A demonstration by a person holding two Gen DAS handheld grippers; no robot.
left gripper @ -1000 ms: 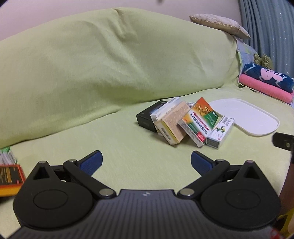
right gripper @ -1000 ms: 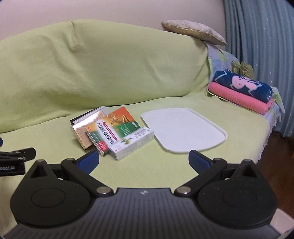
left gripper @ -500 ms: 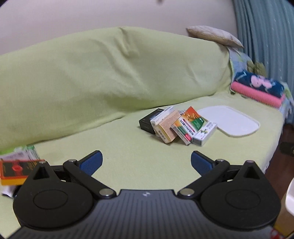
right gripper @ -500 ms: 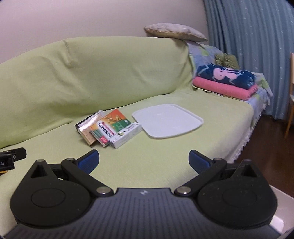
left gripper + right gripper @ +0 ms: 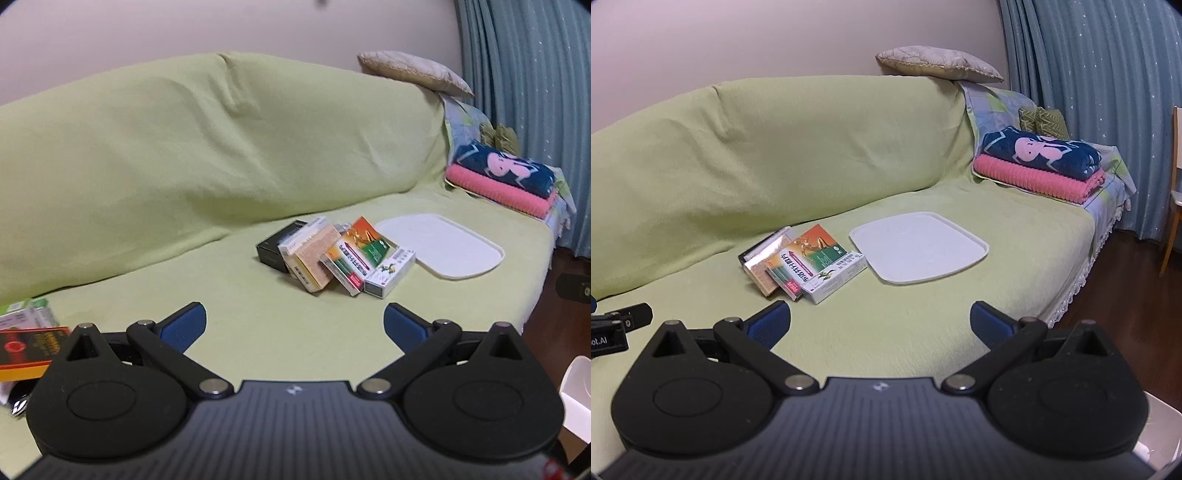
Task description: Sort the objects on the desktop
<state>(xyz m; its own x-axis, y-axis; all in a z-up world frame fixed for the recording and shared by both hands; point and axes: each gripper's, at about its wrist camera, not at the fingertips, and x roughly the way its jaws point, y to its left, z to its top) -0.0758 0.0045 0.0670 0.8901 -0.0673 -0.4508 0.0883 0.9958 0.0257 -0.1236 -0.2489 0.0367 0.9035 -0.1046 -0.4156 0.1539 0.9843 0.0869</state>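
From the left wrist view, the left gripper (image 5: pixel 293 323) hangs above the sofa (image 5: pixel 184 166) seat with its two blue fingers (image 5: pixel 183 325) spread wide and nothing between them. Ahead lies one row of five boxes (image 5: pixel 334 256) leaning on each other: a black box (image 5: pixel 273 249) at the far left, then a white one, a tan one, an orange-green one and a white-green box (image 5: pixel 389 273) at the right end. Just right of the row lies one white tray (image 5: pixel 443 247), bare. At the left edge lie more boxes (image 5: pixel 26 339), perhaps three, too blurred to count surely. Two folded towels (image 5: pixel 502 181) sit stacked at the far right end, one cushion (image 5: pixel 413 72) on the backrest.

From the right wrist view, the right gripper (image 5: pixel 879 319) is likewise spread and empty over the seat. The row of boxes (image 5: pixel 805 264) lies ahead to the left, only four showing plainly here. The tray (image 5: pixel 919 247) is just beside them on the right. The towels (image 5: pixel 1038 162) lie well beyond it, with a curtain (image 5: pixel 1108 92) behind.
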